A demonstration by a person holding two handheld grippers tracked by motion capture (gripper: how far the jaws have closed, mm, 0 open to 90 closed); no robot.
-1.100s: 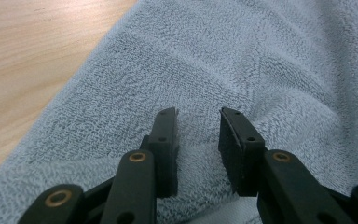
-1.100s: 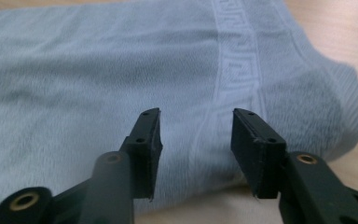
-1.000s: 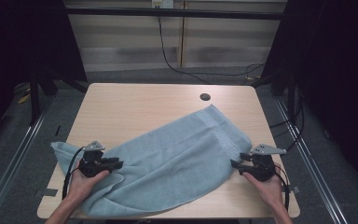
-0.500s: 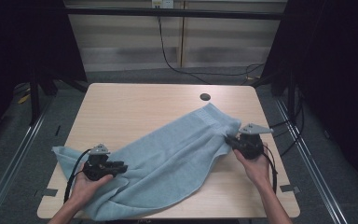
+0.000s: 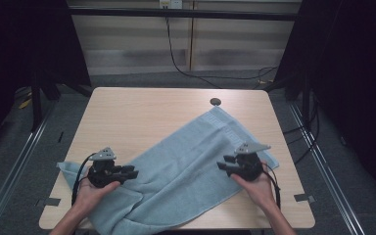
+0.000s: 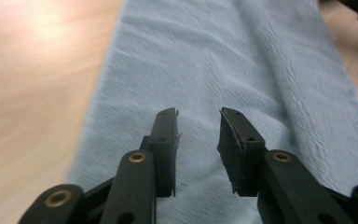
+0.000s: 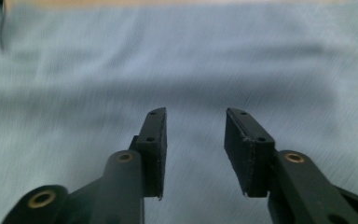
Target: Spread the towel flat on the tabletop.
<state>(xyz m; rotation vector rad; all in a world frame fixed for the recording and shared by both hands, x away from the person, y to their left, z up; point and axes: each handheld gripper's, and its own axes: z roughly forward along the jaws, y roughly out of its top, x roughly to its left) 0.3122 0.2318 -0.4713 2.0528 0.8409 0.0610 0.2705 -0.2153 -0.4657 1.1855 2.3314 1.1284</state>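
Observation:
A light blue towel (image 5: 186,161) lies rumpled and slantwise across the wooden table (image 5: 142,112), from the front left up toward the far right. My left gripper (image 5: 129,172) rests over the towel's lower left part, pointing right, open with nothing between its jaws. In the left gripper view its open jaws (image 6: 198,135) hover just above the towel (image 6: 223,60). My right gripper (image 5: 223,165) sits above the towel's right part, pointing left, open. In the right gripper view its jaws (image 7: 195,140) stand apart over blurred towel (image 7: 168,60).
A small dark round hole (image 5: 215,102) sits near the table's far edge, just beyond the towel's far corner. Bare tabletop stretches across the far left. Black cables (image 5: 176,54) run over the floor behind the table, and metal rails (image 5: 19,152) flank both sides.
My right gripper has moved back toward the front and inward over the towel after reaching toward the right edge. My left gripper has barely shifted. The towel's right part now lies flatter.

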